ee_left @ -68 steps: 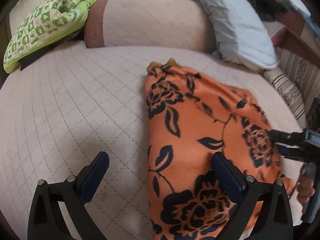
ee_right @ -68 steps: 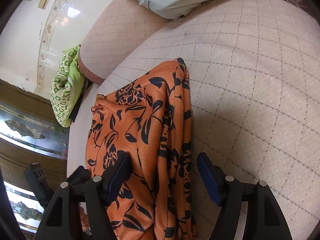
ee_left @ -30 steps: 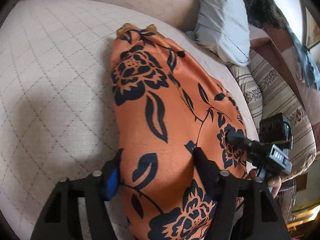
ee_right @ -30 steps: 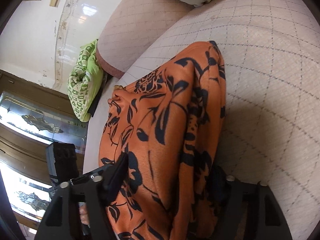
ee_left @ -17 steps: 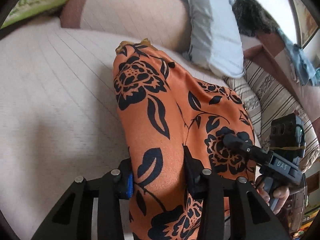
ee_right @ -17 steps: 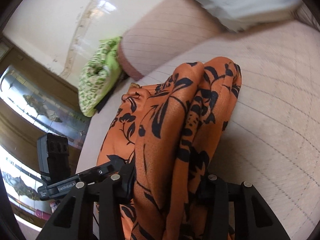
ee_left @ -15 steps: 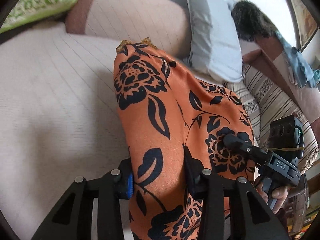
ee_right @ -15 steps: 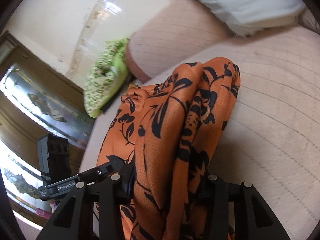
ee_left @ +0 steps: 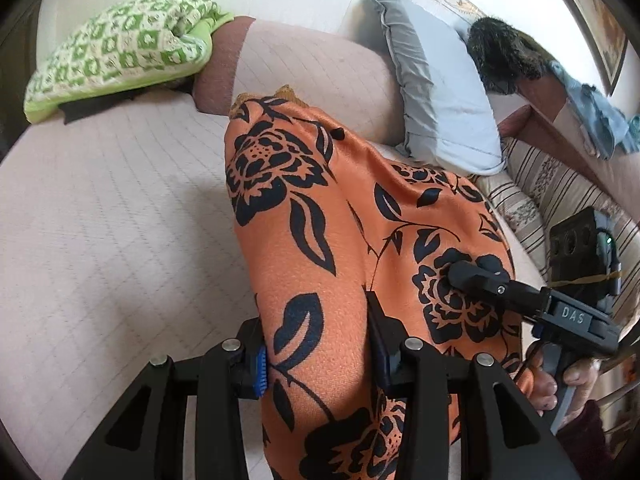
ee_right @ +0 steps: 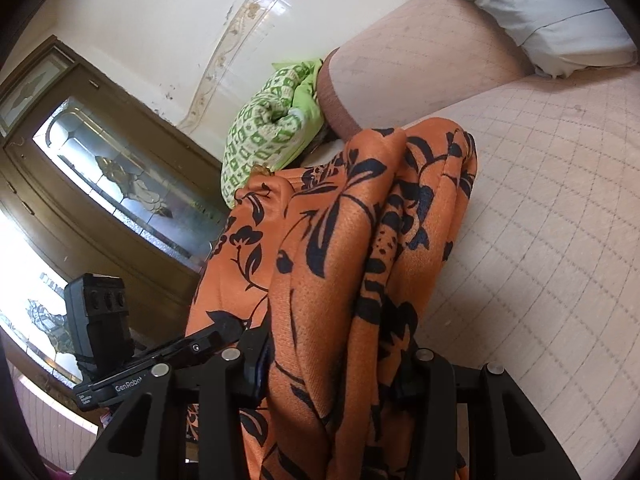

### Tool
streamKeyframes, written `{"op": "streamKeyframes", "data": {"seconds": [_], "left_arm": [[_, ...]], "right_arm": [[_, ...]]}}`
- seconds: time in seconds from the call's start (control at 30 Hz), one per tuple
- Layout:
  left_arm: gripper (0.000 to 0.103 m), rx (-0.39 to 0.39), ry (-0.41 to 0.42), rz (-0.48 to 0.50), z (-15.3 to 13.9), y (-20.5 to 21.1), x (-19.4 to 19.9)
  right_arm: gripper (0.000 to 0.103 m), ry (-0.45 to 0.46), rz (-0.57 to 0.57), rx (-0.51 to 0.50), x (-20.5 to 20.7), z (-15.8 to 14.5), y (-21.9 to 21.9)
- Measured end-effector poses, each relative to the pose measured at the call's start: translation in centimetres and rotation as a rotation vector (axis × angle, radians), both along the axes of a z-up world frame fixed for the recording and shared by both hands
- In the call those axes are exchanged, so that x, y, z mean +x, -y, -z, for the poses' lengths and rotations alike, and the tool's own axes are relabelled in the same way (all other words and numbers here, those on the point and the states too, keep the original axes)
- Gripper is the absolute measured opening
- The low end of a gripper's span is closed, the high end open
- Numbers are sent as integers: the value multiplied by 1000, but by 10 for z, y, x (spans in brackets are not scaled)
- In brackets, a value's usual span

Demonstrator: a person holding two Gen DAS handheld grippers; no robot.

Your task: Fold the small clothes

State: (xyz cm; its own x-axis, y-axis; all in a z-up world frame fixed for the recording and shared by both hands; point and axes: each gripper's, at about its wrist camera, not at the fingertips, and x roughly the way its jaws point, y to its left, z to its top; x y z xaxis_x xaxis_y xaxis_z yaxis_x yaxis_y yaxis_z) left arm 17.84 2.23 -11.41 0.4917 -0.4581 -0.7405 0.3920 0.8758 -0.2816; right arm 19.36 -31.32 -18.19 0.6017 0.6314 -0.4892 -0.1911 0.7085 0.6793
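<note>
An orange garment with black flowers (ee_left: 320, 208) is lifted off the pale quilted bed (ee_left: 100, 220). My left gripper (ee_left: 316, 348) is shut on its near left edge. My right gripper (ee_right: 332, 364) is shut on a bunched fold of the same garment (ee_right: 340, 240). The right gripper also shows in the left wrist view (ee_left: 472, 276), gripping the cloth's right side. The left gripper shows in the right wrist view (ee_right: 224, 332) at the cloth's left edge. The cloth's far end hangs toward the bolster.
A green checked folded quilt (ee_left: 120, 52) lies at the far left by a pink bolster (ee_left: 312, 68). A grey pillow (ee_left: 440, 92) and striped cushion (ee_left: 532, 188) sit at the right. A wooden glazed door (ee_right: 100, 184) stands beside the bed.
Both grippers have closed on the orange garment and raised it off the bed; the cloth now hangs bunched between them, and the views tilt upward.
</note>
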Motion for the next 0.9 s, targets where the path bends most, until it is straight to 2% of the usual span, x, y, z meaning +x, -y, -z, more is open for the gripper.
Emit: {"op": "streamKeyframes", "data": {"seconds": [0.5,0.9], "left_arm": [[41,89,28,-31,0,3,-21],[42,123,-2,-53,6,3,-19]], "right_arm": [[46,-20,-20,-9,-7,2,-6],[46,-62,-29,-29,12,12,-19]]}}
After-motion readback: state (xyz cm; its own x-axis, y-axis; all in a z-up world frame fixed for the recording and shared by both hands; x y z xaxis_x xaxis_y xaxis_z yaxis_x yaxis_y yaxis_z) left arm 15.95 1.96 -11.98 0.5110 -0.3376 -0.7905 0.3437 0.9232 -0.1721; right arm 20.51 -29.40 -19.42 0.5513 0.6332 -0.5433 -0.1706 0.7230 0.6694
